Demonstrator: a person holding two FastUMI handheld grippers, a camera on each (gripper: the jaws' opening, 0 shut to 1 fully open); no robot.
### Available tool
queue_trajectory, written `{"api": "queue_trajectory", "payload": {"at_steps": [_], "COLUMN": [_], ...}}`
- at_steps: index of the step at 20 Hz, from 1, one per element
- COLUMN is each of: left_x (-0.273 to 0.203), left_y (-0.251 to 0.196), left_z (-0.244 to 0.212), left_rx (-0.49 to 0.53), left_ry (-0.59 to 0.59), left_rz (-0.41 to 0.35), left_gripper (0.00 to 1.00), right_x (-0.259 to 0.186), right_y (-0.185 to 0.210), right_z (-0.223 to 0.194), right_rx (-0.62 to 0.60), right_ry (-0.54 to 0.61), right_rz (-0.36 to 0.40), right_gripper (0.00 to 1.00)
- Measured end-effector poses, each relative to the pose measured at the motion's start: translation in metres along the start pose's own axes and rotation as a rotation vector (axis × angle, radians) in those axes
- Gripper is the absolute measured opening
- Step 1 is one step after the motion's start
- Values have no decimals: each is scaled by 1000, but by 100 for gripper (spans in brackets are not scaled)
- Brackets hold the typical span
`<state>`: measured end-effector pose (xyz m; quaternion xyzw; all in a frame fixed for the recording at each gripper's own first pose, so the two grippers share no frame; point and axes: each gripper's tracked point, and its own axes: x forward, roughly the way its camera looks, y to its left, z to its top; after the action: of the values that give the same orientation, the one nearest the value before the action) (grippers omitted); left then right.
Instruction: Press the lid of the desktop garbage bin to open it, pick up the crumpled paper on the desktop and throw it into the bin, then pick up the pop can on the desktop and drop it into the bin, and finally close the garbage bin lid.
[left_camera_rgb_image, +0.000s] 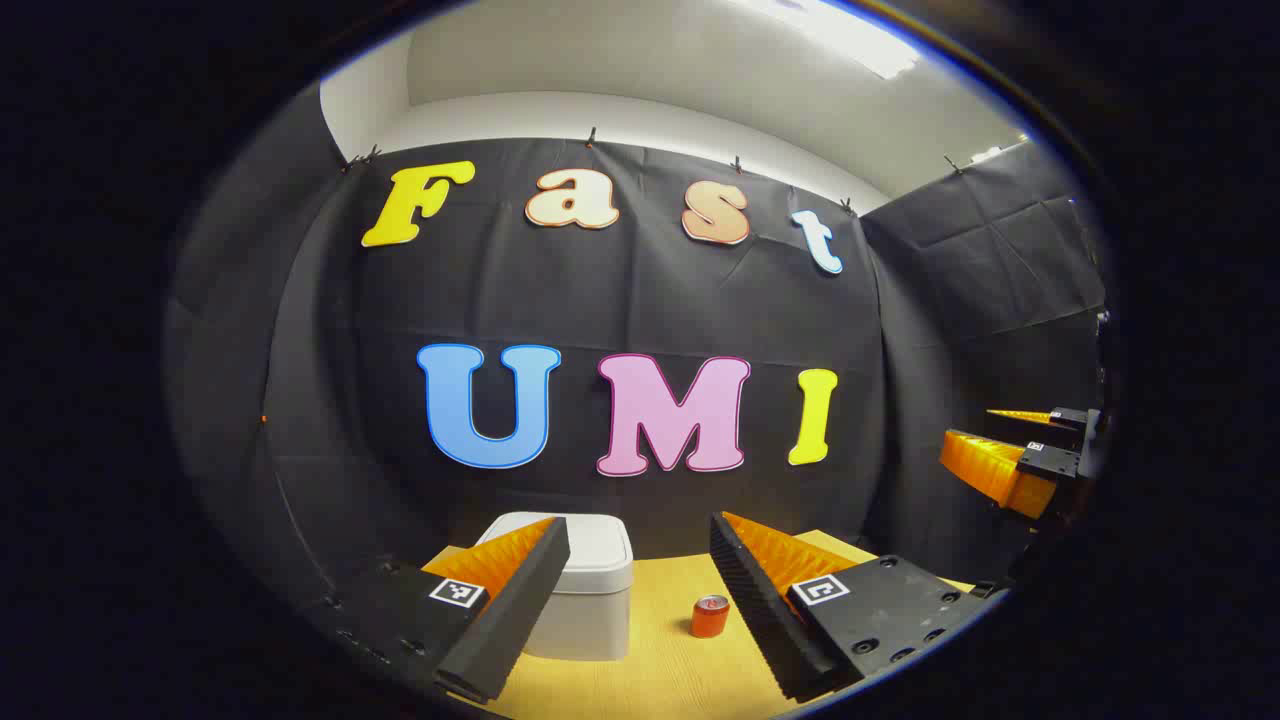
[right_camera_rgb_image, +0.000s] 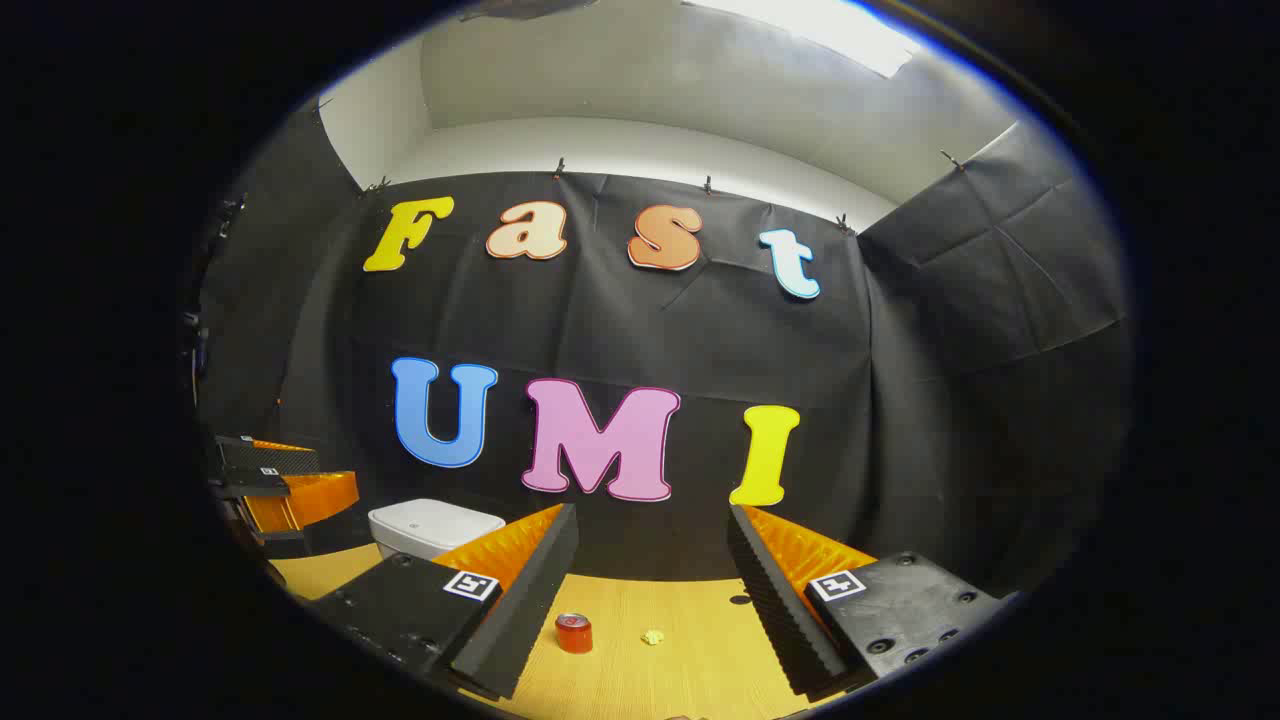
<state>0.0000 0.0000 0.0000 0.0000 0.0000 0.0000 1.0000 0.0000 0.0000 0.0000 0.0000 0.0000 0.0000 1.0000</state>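
Both cams sit side by side, facing booth's back wall, sharing bin (left_camera_rgb_image: 590, 585), can (right_camera_rgb_image: 574, 633), prob. same desktop (right_camera_rgb_image: 690, 660).

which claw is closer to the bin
Left. The left claw faces the bin closely; the right claw is off to the side, facing the can.

No readable text on pop can (right_camera_rgb_image: 574, 632) or bin (left_camera_rgb_image: 592, 585)
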Motion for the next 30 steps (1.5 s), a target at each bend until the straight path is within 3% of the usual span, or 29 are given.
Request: {"api": "queue_trajectory", "payload": {"at_steps": [15, 27, 30], "left_x": [19, 49, 68], "left_y": [14, 40, 49], "left_z": [1, -17, -23], "left_rx": [24, -8, 10], "left_ry": [-3, 44, 60], "left_rz": [-5, 63, 78], "left_gripper": [95, 95, 89], "right_x": [26, 50, 59], "right_y": [27, 42, 45], "right_z": [2, -20, -32], "right_rx": [20, 8, 12], "right_ry": [-11, 23, 47], "right_rz": [42, 84, 100], "right_gripper": [96, 96, 96]}}
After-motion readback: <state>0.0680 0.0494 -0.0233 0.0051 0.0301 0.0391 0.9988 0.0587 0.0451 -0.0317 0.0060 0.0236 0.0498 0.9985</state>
